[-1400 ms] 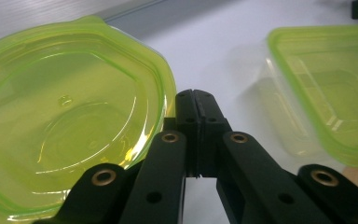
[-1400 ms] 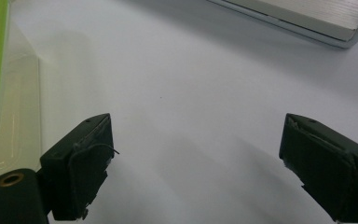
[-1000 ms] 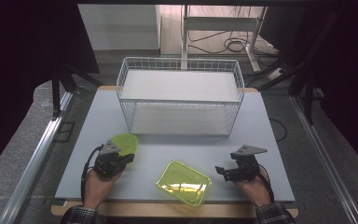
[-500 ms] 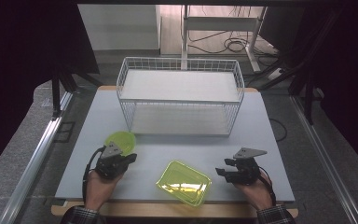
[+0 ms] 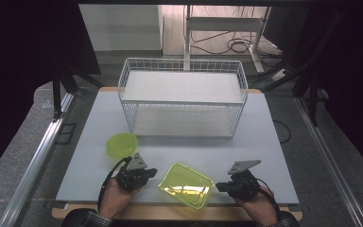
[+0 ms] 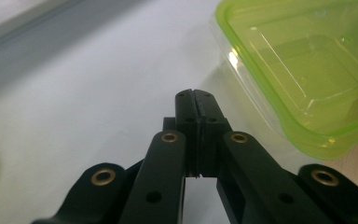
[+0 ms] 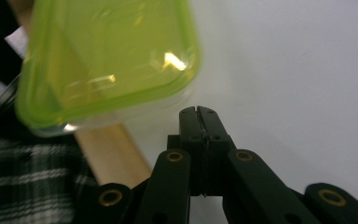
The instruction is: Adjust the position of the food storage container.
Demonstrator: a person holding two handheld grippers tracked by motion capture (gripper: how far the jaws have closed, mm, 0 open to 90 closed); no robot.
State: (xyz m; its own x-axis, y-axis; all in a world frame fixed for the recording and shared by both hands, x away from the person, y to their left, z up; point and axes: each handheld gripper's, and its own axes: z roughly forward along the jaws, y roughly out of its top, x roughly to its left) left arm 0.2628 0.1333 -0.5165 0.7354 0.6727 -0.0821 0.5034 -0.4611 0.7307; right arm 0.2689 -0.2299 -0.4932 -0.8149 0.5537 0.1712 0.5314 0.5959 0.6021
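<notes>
Both grippers flank the tub [image 5: 186,185] at the near edge of the table [image 5: 264,142], and neither has a hold on it. The left gripper [image 5: 147,172] sits just beside the tub's left corner, its jaws pressed flat together with nothing between them; its own view shows the closed tips [image 6: 196,95] pointing past the green rim [image 6: 279,107] rather than at it. The right gripper [image 5: 219,187] comes in from the other side, tips level with the tub's right edge. Its jaws have just been closing, and they meet on empty air: in the right gripper view the black pads [image 7: 199,112] are together just below the tub [image 7: 107,65], apart from the plastic.

So the tub lies upright on the table between the two tools, open side up, a little askew, its near corner close to the wooden edge strip [image 7: 114,154]. The round lid [image 5: 121,144] rests by itself further back on the left, well apart from the tub (it looks like a bowl or lid, too small to say which for sure). The wire basket [image 5: 182,101] stands behind, nothing in it.

Why shut jaws on both sides? My guess is a nudge or a squeeze: closed tips make blunt pushers, good for squaring up a slippery, thin-walled tub before picking it up. It would slide easily under a one-sided push.
</notes>
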